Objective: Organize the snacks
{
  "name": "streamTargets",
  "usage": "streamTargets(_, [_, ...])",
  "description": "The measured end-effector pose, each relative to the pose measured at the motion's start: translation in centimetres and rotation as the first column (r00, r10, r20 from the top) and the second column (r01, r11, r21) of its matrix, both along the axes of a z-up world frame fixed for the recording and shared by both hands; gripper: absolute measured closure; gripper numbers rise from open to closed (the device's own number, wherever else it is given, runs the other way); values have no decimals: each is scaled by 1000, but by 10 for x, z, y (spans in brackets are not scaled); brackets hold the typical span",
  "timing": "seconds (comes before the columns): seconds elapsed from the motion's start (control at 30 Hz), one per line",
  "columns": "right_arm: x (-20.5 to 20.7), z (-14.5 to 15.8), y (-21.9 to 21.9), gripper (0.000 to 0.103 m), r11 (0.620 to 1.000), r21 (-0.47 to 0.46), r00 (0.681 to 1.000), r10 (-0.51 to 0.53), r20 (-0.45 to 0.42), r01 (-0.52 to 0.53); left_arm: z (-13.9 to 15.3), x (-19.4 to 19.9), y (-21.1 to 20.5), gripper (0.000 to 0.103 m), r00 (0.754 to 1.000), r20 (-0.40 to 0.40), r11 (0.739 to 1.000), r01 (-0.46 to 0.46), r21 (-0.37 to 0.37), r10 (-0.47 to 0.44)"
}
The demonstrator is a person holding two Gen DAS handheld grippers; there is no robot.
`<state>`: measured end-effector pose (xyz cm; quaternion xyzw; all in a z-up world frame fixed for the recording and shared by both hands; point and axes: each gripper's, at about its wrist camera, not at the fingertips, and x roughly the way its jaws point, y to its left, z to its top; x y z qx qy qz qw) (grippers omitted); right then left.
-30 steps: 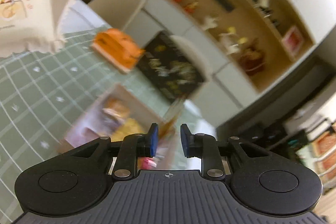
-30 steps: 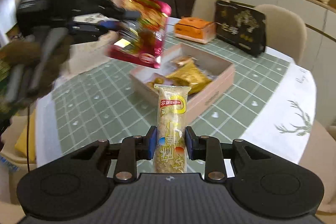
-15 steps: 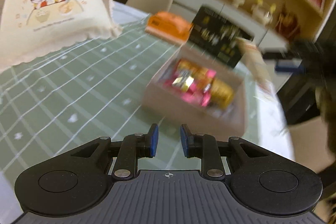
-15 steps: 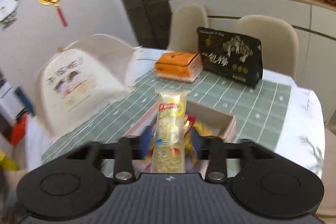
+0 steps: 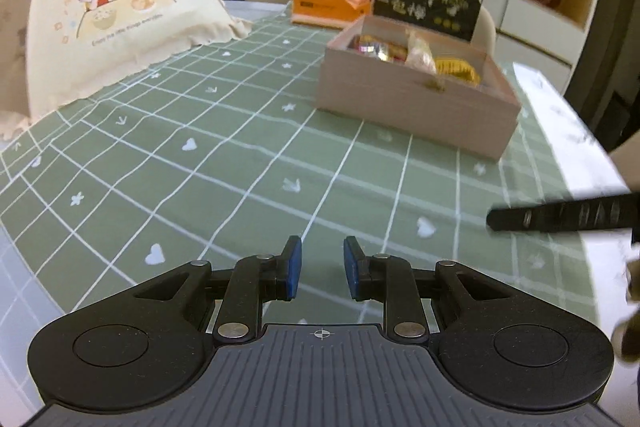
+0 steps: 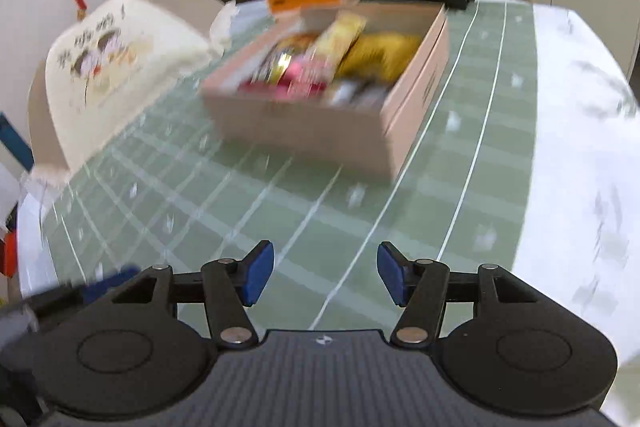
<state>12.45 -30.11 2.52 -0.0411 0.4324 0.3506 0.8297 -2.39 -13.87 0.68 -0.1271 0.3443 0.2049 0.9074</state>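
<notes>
Snacks (image 6: pixel 320 67) blurred in box (image 6: pixel 304 131) | left tool (image 5: pixel 319 269) closed, empty | right tool (image 6: pixel 326 273) apart, empty

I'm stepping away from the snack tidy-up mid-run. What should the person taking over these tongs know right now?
Left tongs: nearly shut, nothing between the pads, over the green tablecloth.
Right tongs: open, empty, aimed toward the pink box.
Snacks: a long yellow packet, a gold bag and pink wrappers lie inside the box. No loose snacks show on the cloth in either view.
Nearby, untouched: orange box, black box, cloth food cover.
Done: visible snacks are boxed.
Left: check outside these views for any remaining snacks.
</notes>
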Motion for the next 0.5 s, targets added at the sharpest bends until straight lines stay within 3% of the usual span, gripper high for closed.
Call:
streamTargets(0.07, [-21, -10, 8, 43, 998, -56, 999, 6, 39, -4, -3, 1, 1, 77, 1000, 6, 999, 27, 22, -27])
streamTargets(0.13, [-38, -12, 16, 40, 996, -91, 991, 13, 133, -1, -6, 2, 1, 76, 998, 17, 997, 55, 46, -56])
streamTargets(0.3, [-47, -21, 28, 23, 992, -115, 978, -25, 205, 49, -12, 8, -7, 76, 993, 38, 987, 105, 119, -111])
streamTargets(0.37, [-46, -24, 30, 8, 987, -133, 971, -56, 232, 89, -13, 7, -9, 76, 993, 54, 987, 100, 128, -108])
streamTargets(0.43, [-41, -27, 25, 0, 985, -114, 969, -99, 226, 127, -15, 6, -11, 76, 992, 69, 986, 91, 137, -102])
streamTargets(0.5, [-41, -30, 24, 0, 985, -102, 962, -112, 249, 142, -15, 7, -12, 76, 993, 67, 986, 90, 141, -100])
